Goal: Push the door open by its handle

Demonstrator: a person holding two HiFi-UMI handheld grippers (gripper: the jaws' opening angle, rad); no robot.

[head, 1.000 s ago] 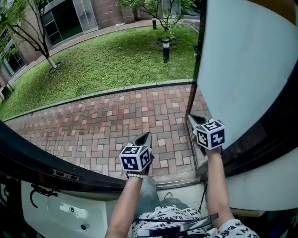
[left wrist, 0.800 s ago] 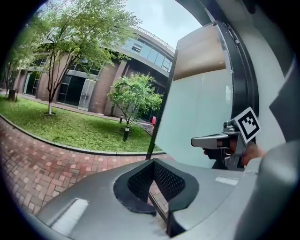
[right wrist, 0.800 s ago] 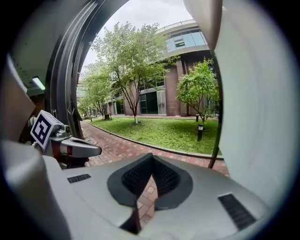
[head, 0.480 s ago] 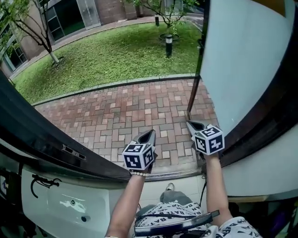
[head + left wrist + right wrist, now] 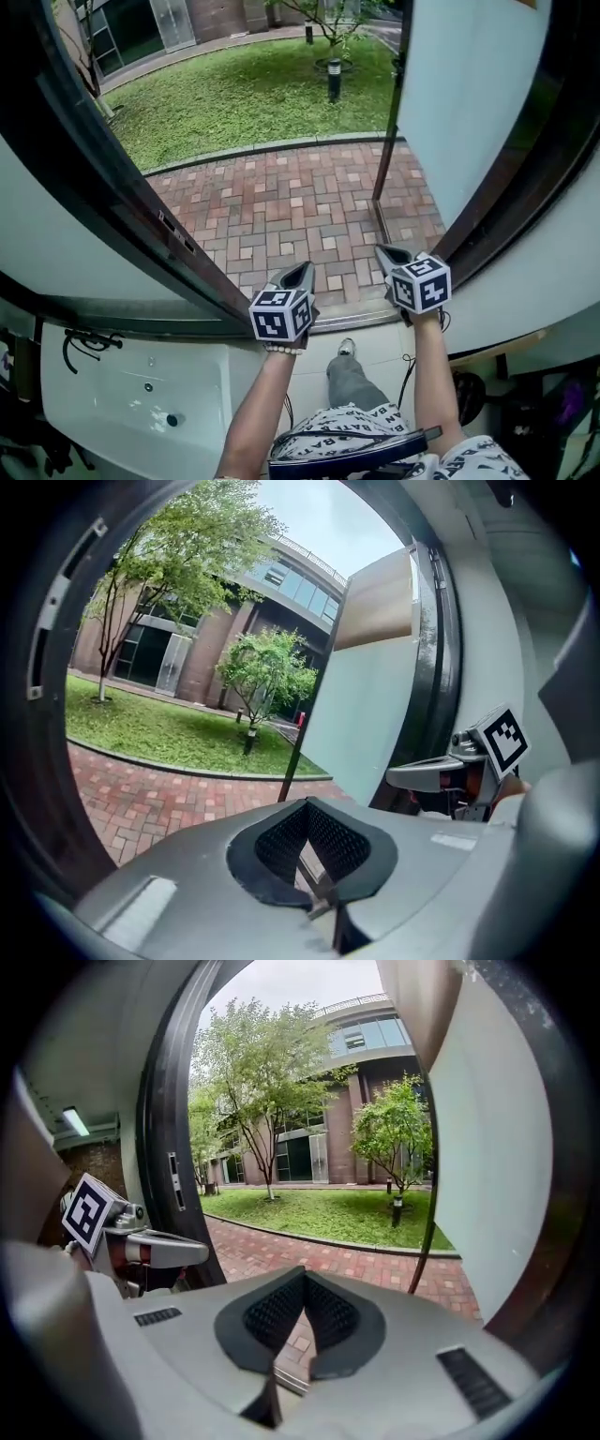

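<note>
Left gripper (image 5: pixel 295 274): my jaws are closed tip to tip, nothing between the pads, just brick paving (image 5: pixel 291 202) seen past them. Right gripper (image 5: pixel 384 253): same, jaws pressed fully together and empty. I hold both at about the same height over the threshold (image 5: pixel 352 319), side by side and apart, and both point out through the doorway. The door (image 5: pixel 469 103) is swung wide open outward on my right. It's a pale frosted panel in a dark frame, with its thin dark far edge standing upright over the bricks. My right gripper is near the door's lower part. In the right gripper view the panel stands off to the side, clear of the jaws, so neither claw touches it. Can't make out the handle in any view. The dark door frame (image 5: pixel 103 178) curves up on my left, with a small latch plate (image 5: pixel 173 234) on it. Outside, beyond the paving, are a lawn (image 5: pixel 253 94) and a short lamp post (image 5: pixel 334 80). A white basin (image 5: pixel 141 403) is at lower left, inside. My shoe (image 5: pixel 347 348) is just behind the threshold.
</note>
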